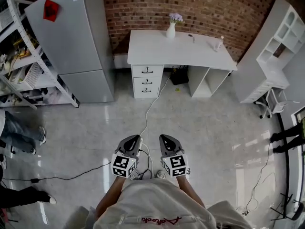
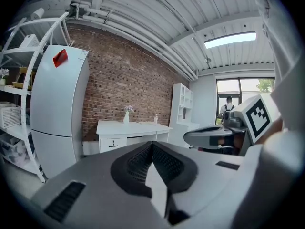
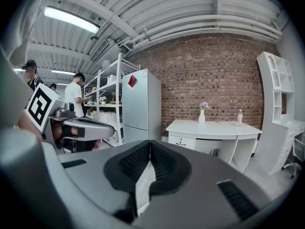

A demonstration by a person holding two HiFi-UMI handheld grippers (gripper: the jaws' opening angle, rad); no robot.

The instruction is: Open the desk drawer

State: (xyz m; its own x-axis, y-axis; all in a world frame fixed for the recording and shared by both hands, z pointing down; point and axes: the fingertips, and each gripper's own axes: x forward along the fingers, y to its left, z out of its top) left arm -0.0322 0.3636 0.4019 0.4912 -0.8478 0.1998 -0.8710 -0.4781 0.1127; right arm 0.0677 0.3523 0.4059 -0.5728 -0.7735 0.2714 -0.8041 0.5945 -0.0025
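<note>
Top center on the worktop: vase with flowers, drawers closed; left gripper, right gripper both pinched shut, empty.

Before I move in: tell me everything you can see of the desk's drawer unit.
The drawer unit is white: three stacked drawers under the desk top, at the end nearer the fridge. Each front has one small dark handle at its middle. All three fronts look flush, so shut. It stands on the pale floor, a gap between it and the fridge. A thin cable runs on the floor past its corner; nothing grips it.
</note>
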